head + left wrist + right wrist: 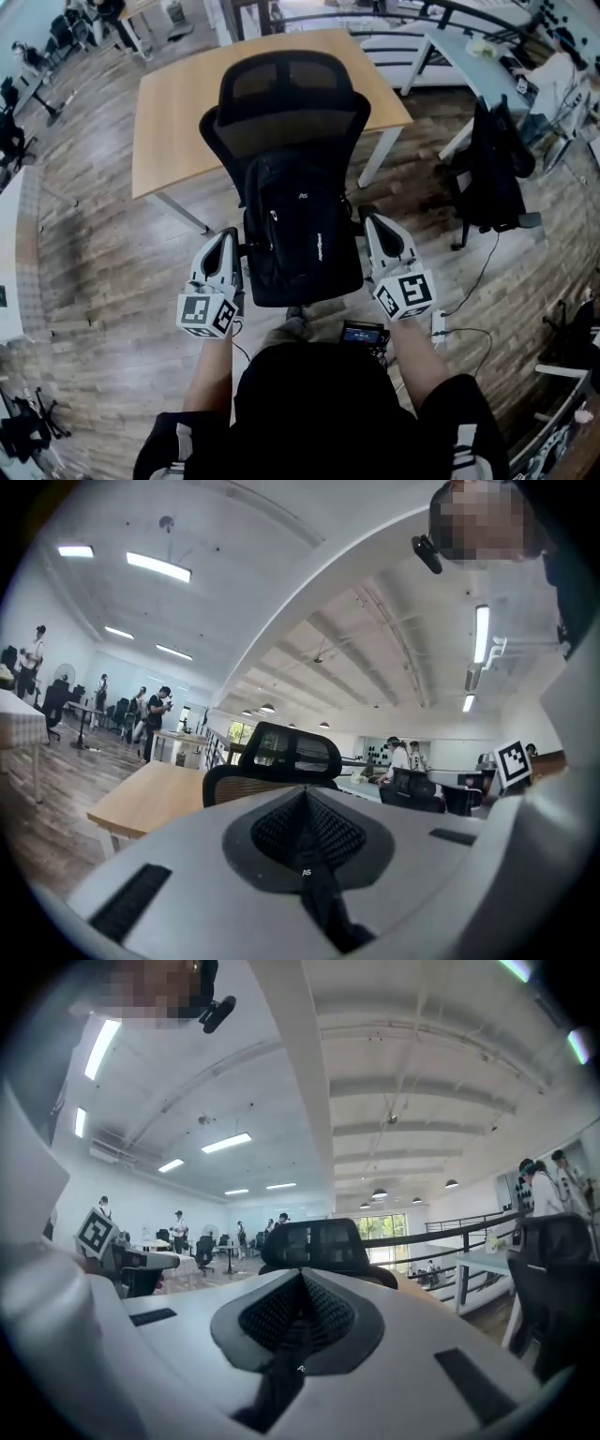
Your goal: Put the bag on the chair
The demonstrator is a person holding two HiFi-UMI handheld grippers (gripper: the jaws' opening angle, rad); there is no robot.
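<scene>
Head view, starting out to the left of the left gripper: what's there?

Wood-plank floor (94, 244), and further ahead the pale wooden desk (178, 122). Neither has any part in the job.

And the left gripper (225, 235) itself?

It lies just beside the left flank of the black fabric backpack (300, 225), pointing forward and tilted up. In the left gripper view its jaws are pressed together, the dark mesh pads meeting along one seam. No strap or cloth shows pinched there, so I read it as closed on nothing.

Where's the bag, then?

Between the two grippers, standing upright on the seat of the black mesh office chair (281, 131), its back against the backrest. I'd judge that lean is what keeps it up, since neither gripper carries it.

The right gripper (373, 222)?

A mirror of the left: close by the backpack's right flank, though I cannot tell whether it touches. The right gripper view shows the same closed seam with nothing in it. The pair flank the bag, likely to catch it should it slump.

Right of that?

A second black chair (497, 178) hung with something dark, well apart, and a white desk (459, 61) beyond.

So how far along?

The bag looks placed. What is left, I think, is drawing both grippers back without nudging it.
</scene>
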